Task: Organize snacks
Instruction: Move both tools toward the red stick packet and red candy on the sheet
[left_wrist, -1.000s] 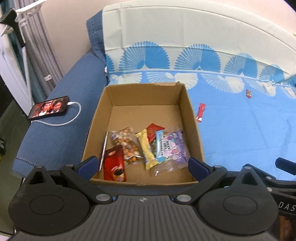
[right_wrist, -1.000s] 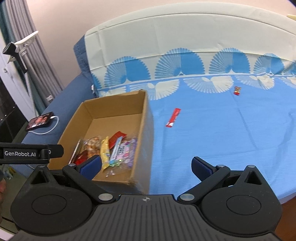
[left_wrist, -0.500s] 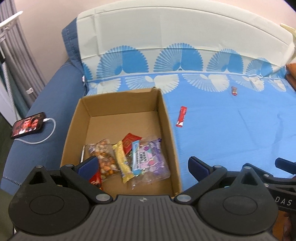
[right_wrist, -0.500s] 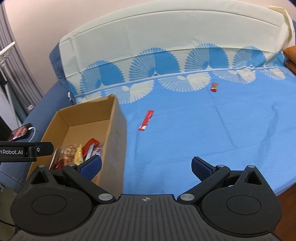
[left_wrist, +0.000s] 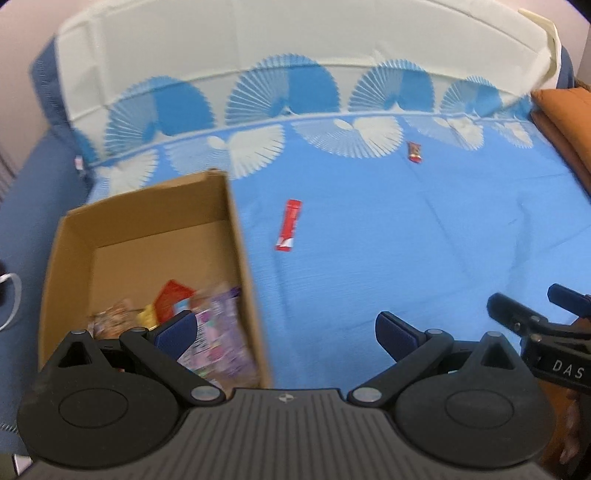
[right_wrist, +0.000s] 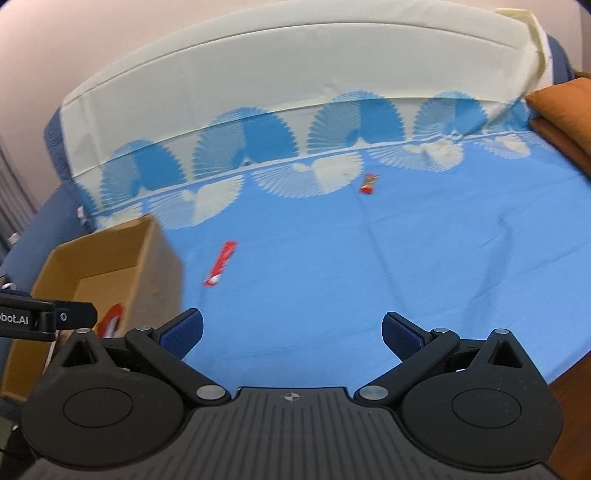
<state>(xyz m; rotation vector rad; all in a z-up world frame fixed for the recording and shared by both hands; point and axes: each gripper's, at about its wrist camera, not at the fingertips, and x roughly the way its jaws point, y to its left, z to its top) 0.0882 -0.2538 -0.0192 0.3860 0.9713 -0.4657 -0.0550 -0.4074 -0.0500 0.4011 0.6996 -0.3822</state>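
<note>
Both grippers, left (left_wrist: 286, 328) and right (right_wrist: 291, 328), hover wide open and empty over the bed (left_wrist: 406, 258). Cardboard box (left_wrist: 236, 236) of snacks sits at its left edge; red stick packet (left_wrist: 289, 230) lies just beside (small red candy (left_wrist: 414, 152) farther back).

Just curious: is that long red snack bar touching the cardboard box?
Apart. The left wrist view shows blue sheet between the red snack bar and the cardboard box.

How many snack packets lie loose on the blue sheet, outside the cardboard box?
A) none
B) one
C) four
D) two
D: a long red stick packet lies near the cardboard box, and a small red wrapper sits farther back on the blue sheet.
</note>
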